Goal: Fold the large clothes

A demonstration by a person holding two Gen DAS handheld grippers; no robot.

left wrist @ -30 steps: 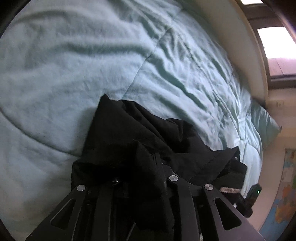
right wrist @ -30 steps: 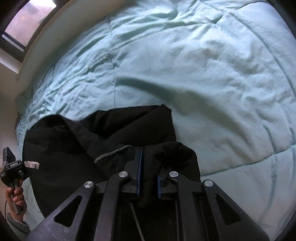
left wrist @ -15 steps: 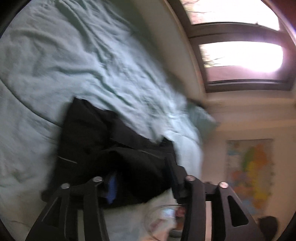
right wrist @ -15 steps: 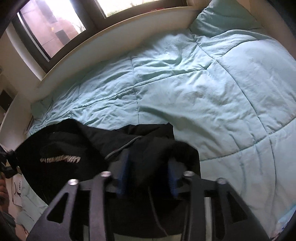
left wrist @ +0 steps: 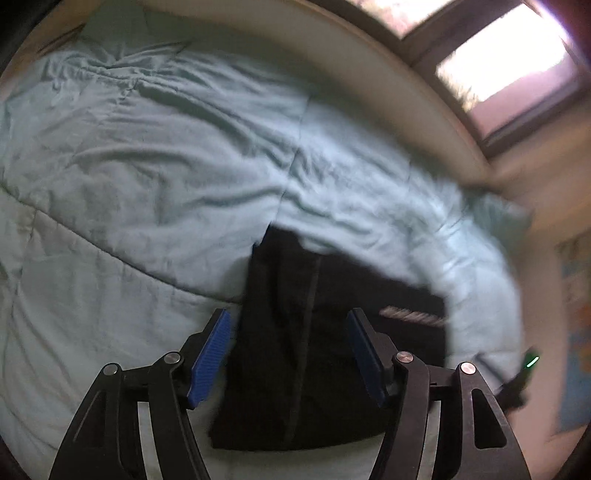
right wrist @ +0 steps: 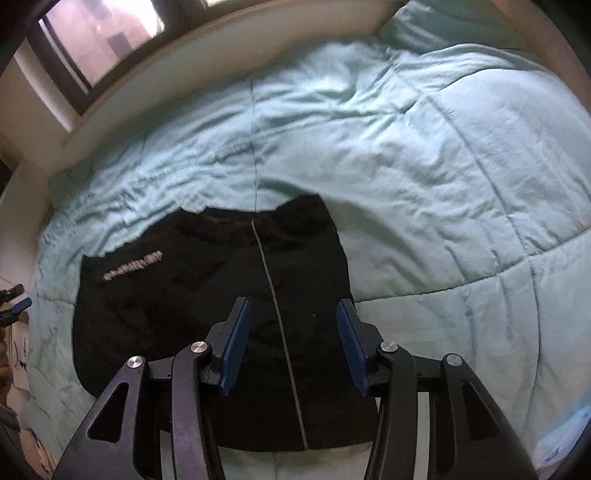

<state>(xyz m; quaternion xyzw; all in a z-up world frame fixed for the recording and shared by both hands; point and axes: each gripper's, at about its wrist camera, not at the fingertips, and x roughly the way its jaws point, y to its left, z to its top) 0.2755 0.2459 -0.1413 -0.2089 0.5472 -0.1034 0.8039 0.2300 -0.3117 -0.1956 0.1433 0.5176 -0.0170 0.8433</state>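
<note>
A black garment lies folded flat on the pale teal comforter, a thin grey seam line running down it and a small white print near one edge. My left gripper hovers above the garment's near part. Its jaws are opening, the blue pads wide apart with nothing pressed between them. In the right wrist view the same garment sits below my right gripper, which is open and holds nothing. The comforter spreads out beyond it.
A cream ledge and a window run along the bed's far side. A pillow lies at the far corner. A wall map hangs to the right. The other gripper shows at the frame edge.
Both grippers were shut on bunched black cloth. They have let go, opened and risen, and the garment now lies flat and folded on the comforter.
</note>
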